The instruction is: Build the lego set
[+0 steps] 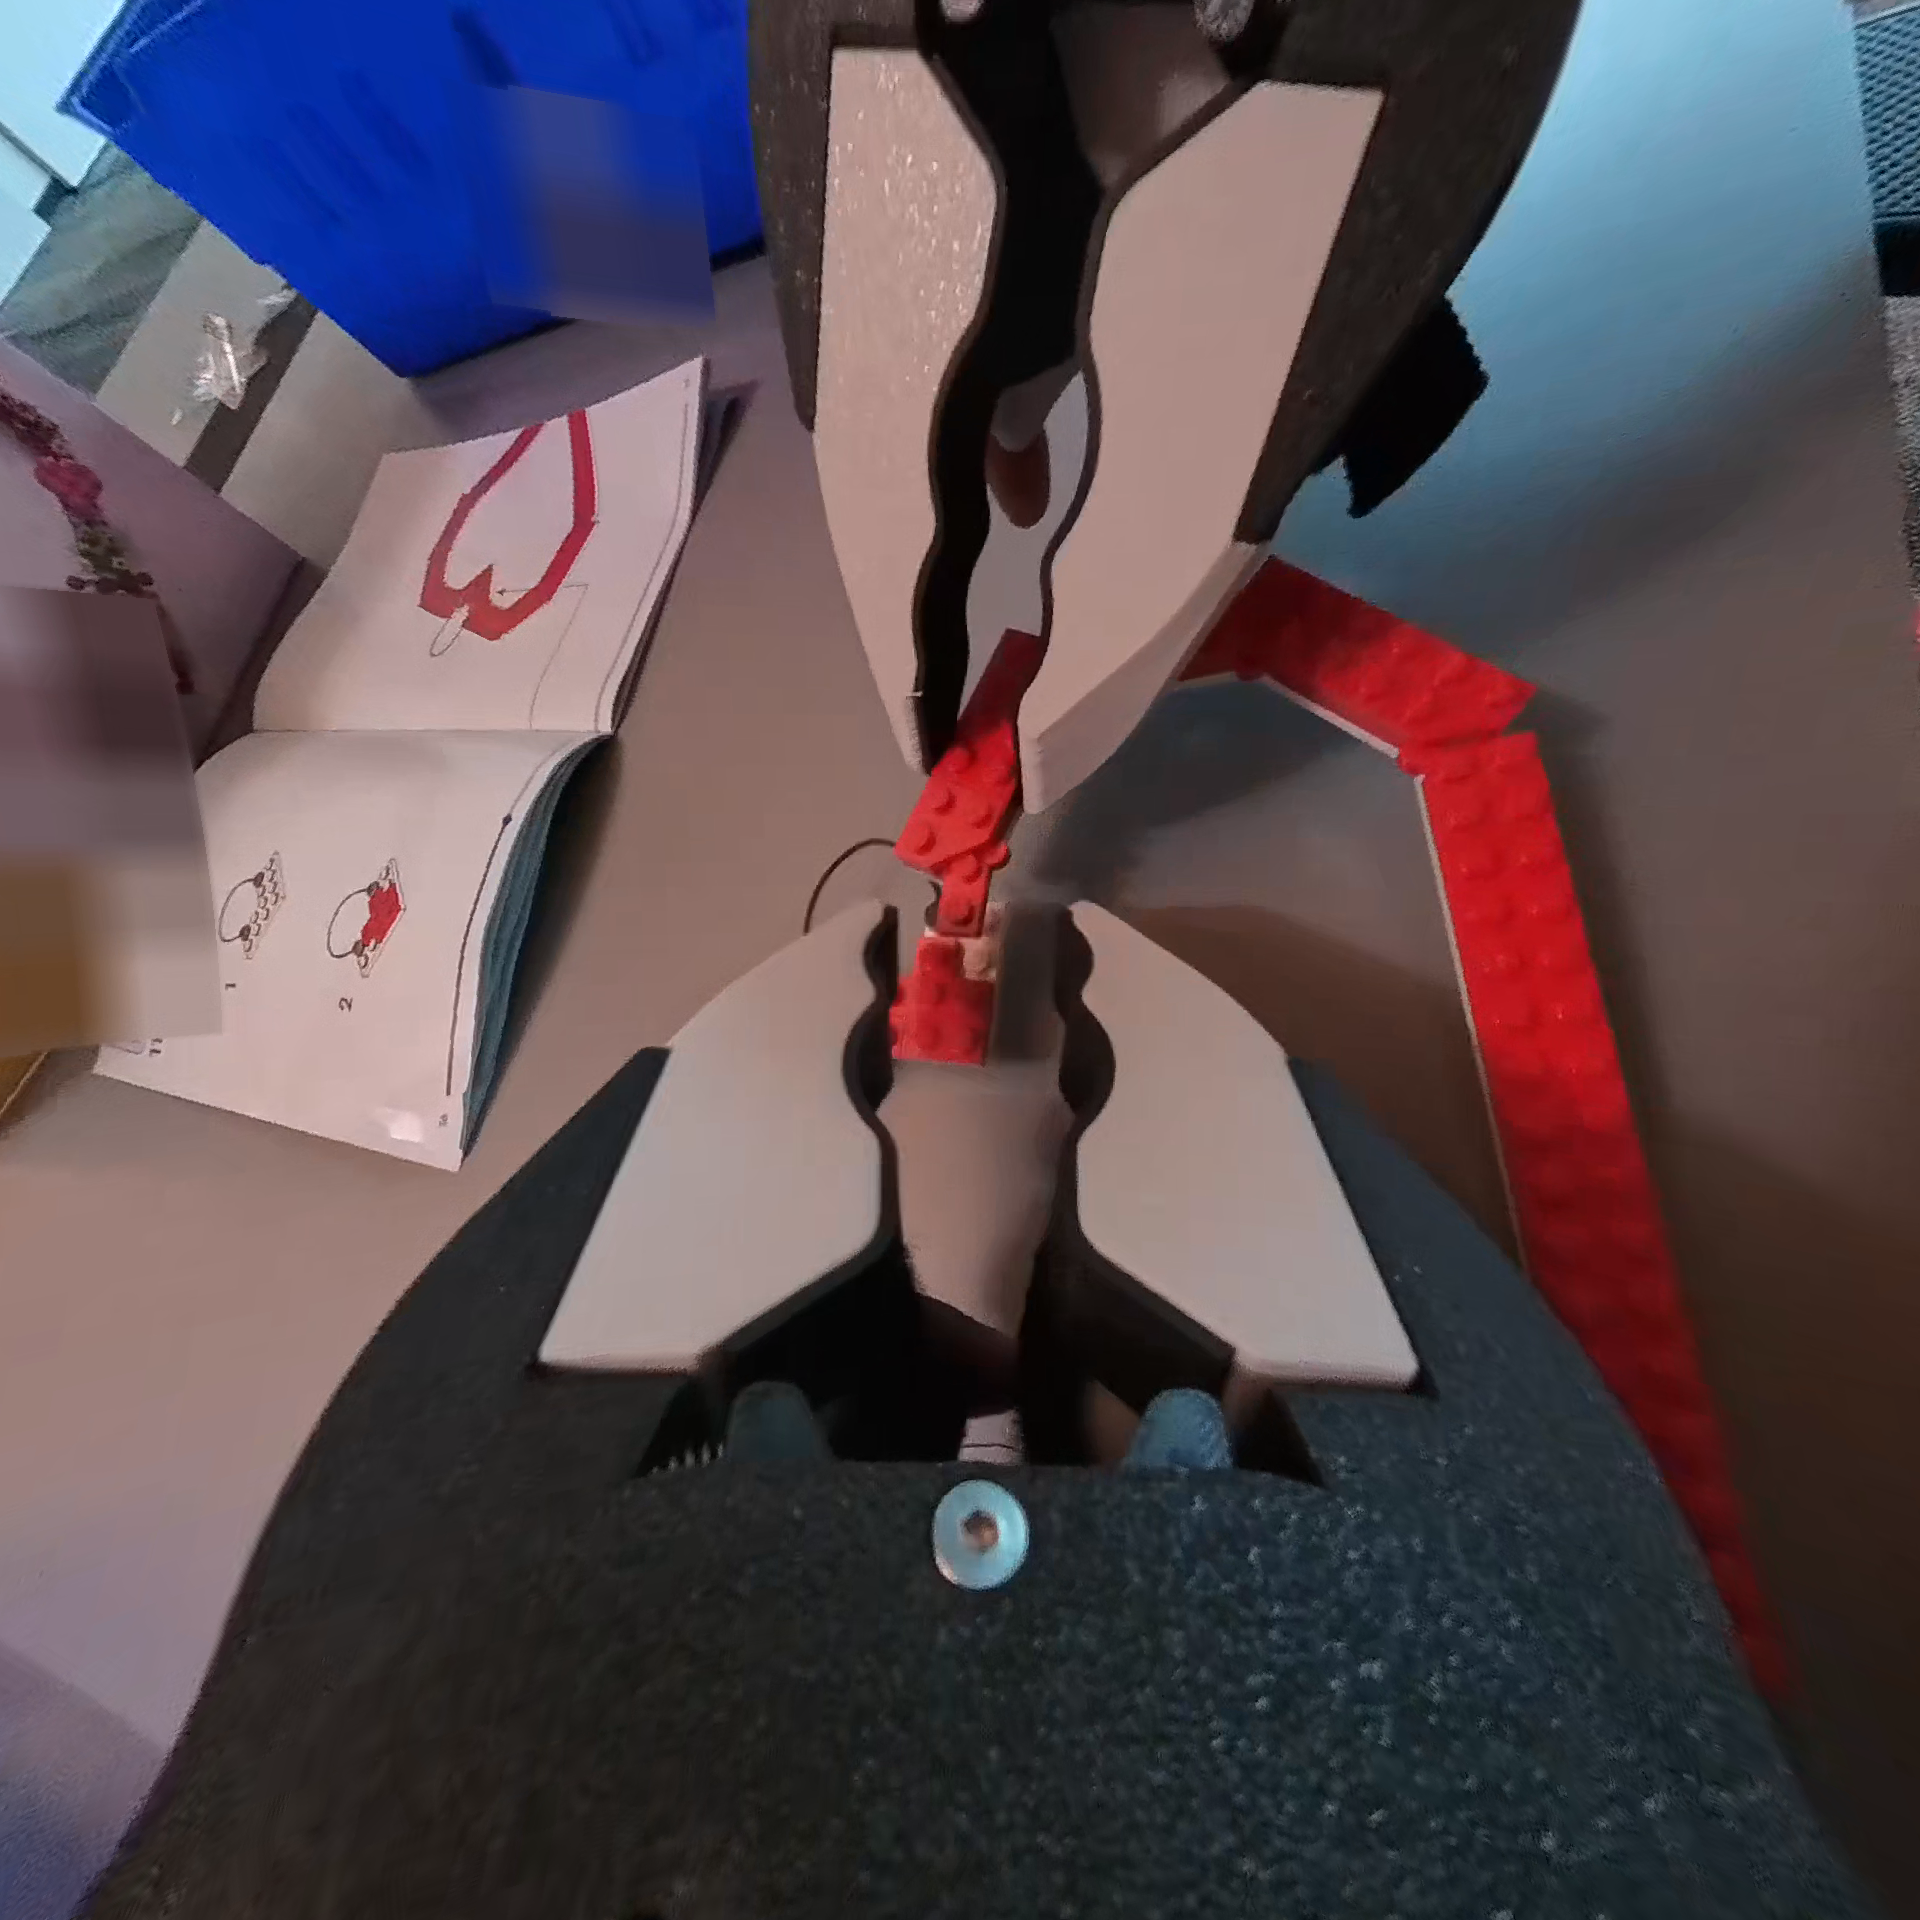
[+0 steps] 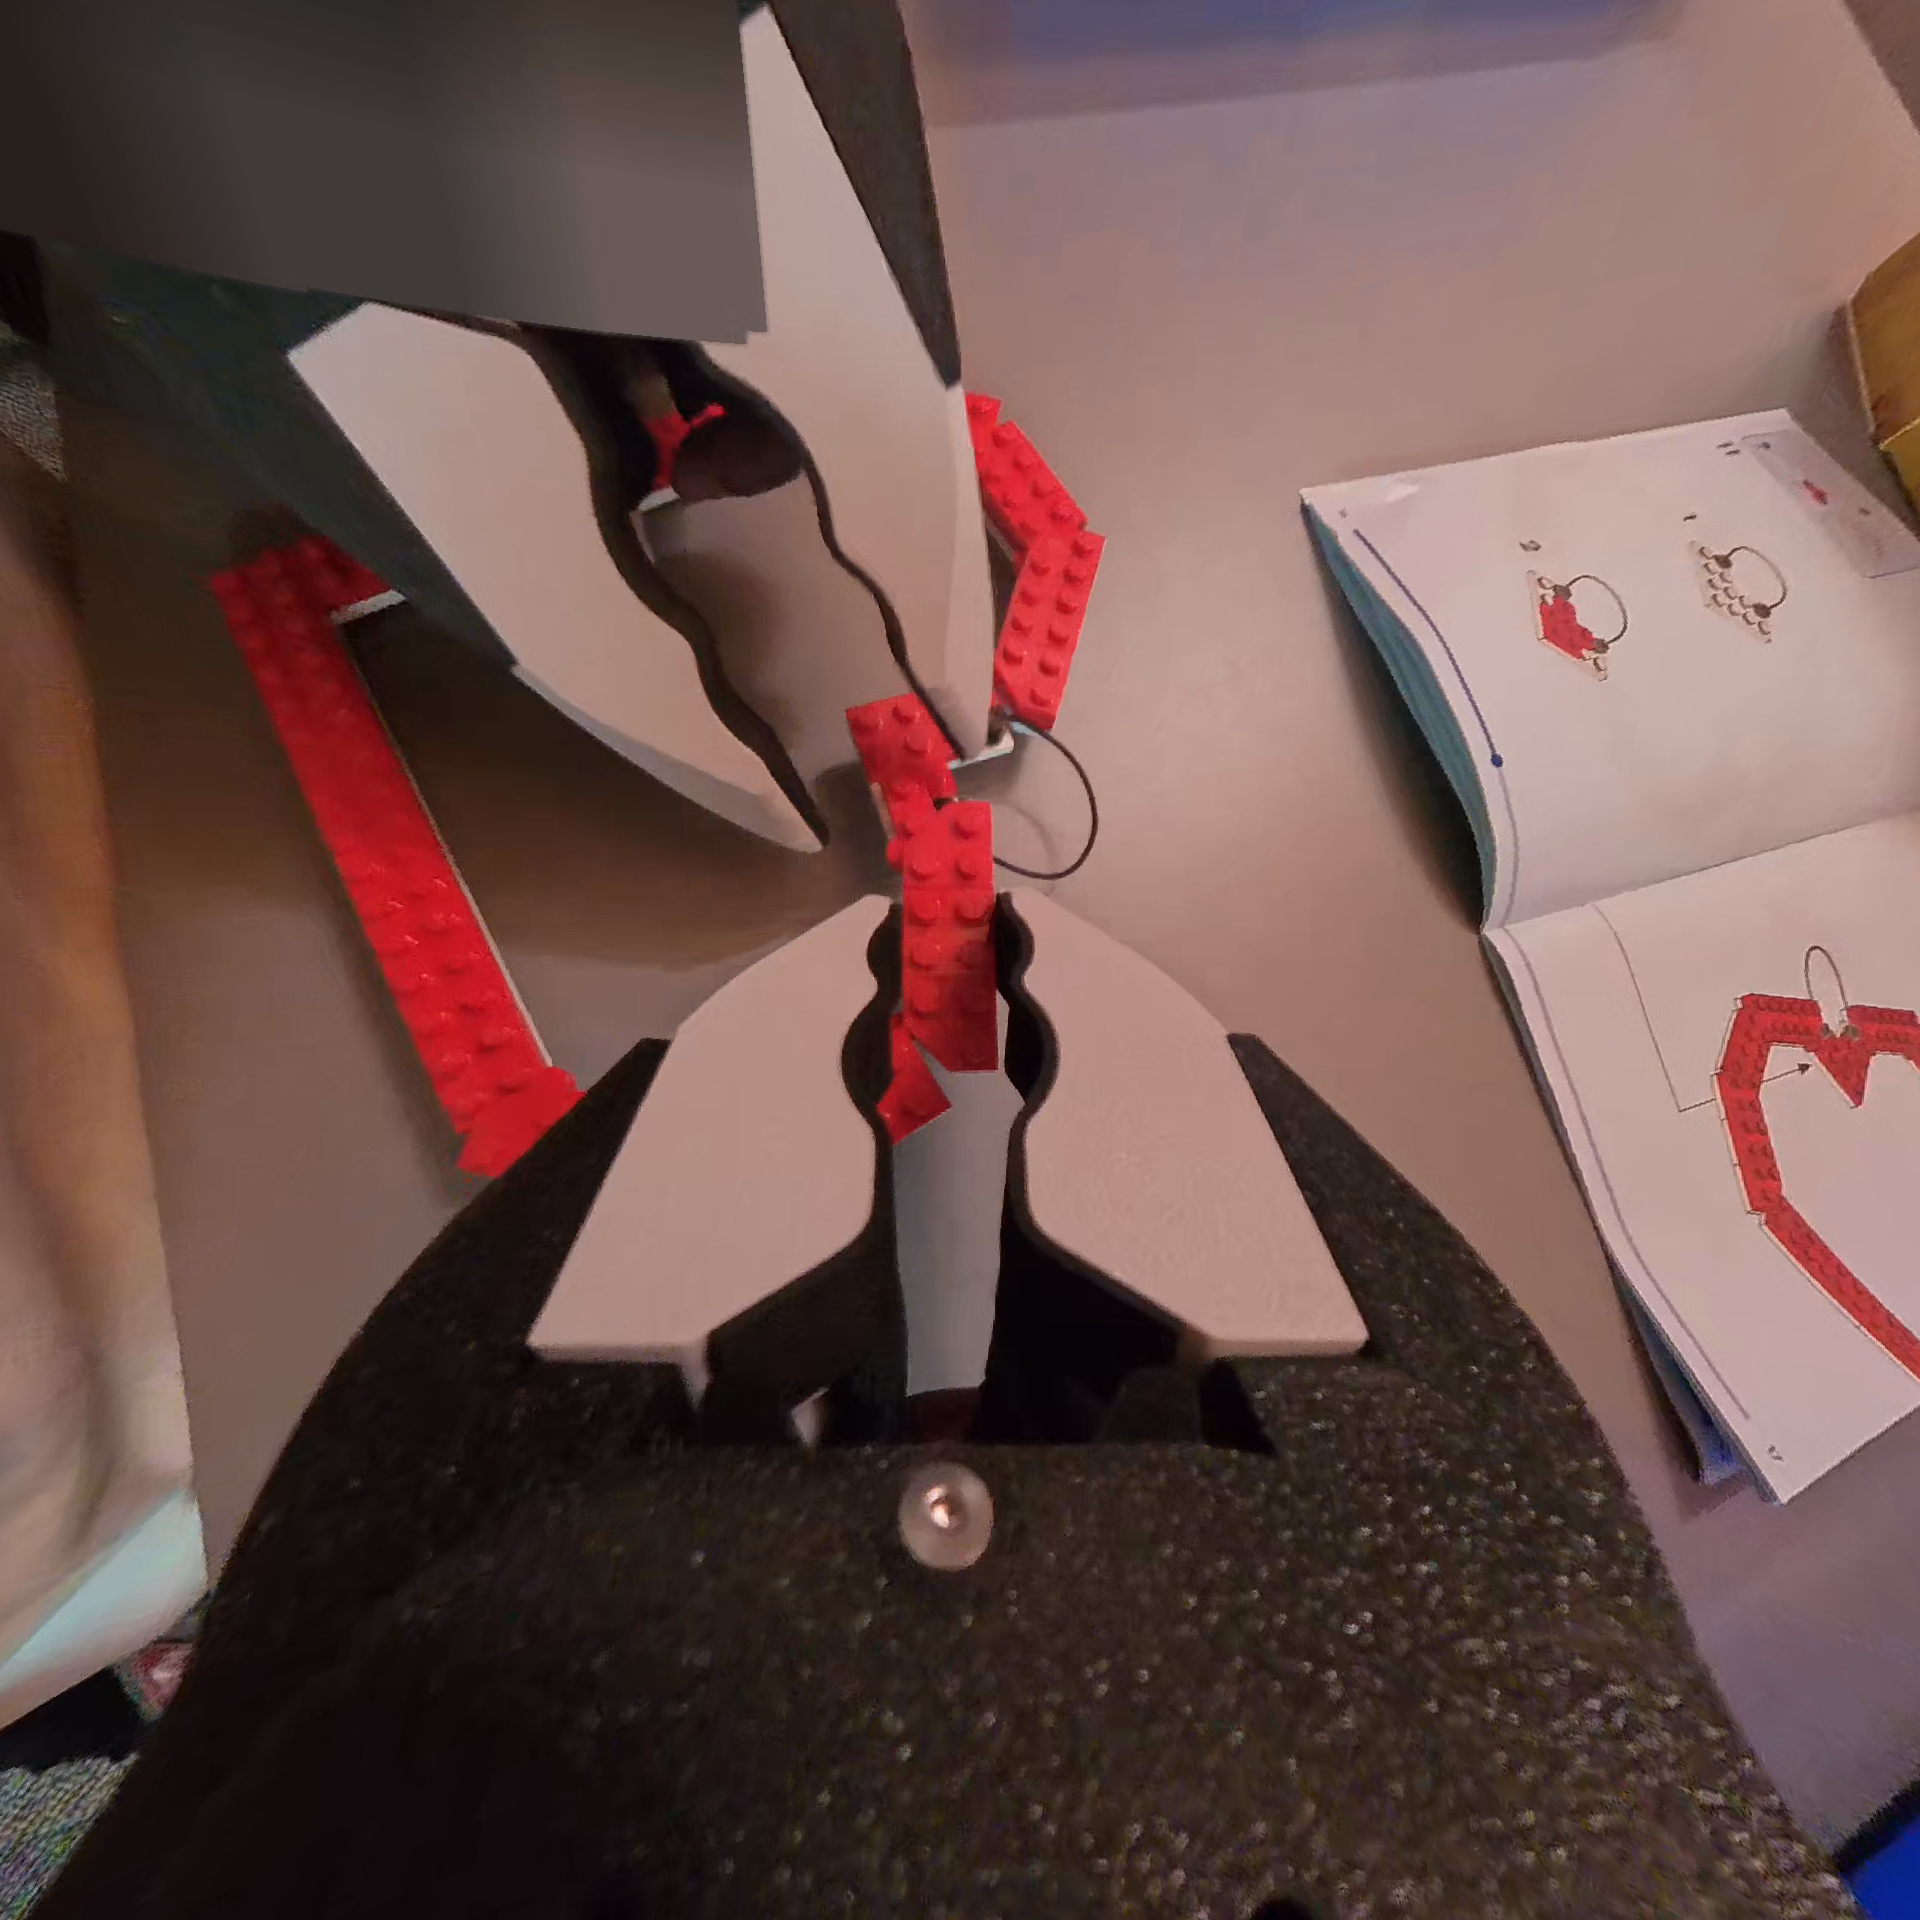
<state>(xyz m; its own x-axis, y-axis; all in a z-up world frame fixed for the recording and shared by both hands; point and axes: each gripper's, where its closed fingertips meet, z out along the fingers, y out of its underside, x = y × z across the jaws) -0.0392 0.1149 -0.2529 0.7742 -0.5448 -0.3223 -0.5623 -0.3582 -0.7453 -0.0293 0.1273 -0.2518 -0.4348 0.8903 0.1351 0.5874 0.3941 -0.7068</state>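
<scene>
A red Lego heart frame lies on the grey table, with a long side at the right of the left wrist view and at the left of the right wrist view. The two grippers meet tip to tip over its notch. My left gripper is shut on a red plate section with a tan part. My right gripper is shut on a red plate held edge-on; it also shows from above in the left wrist view. A thin black loop hangs by the joint.
An open instruction booklet lies to the left of the frame; it also shows in the right wrist view. A blue bin stands at the back left. A yellow box corner sits at the far right. Left and right tips are no more than a few centimetres apart.
</scene>
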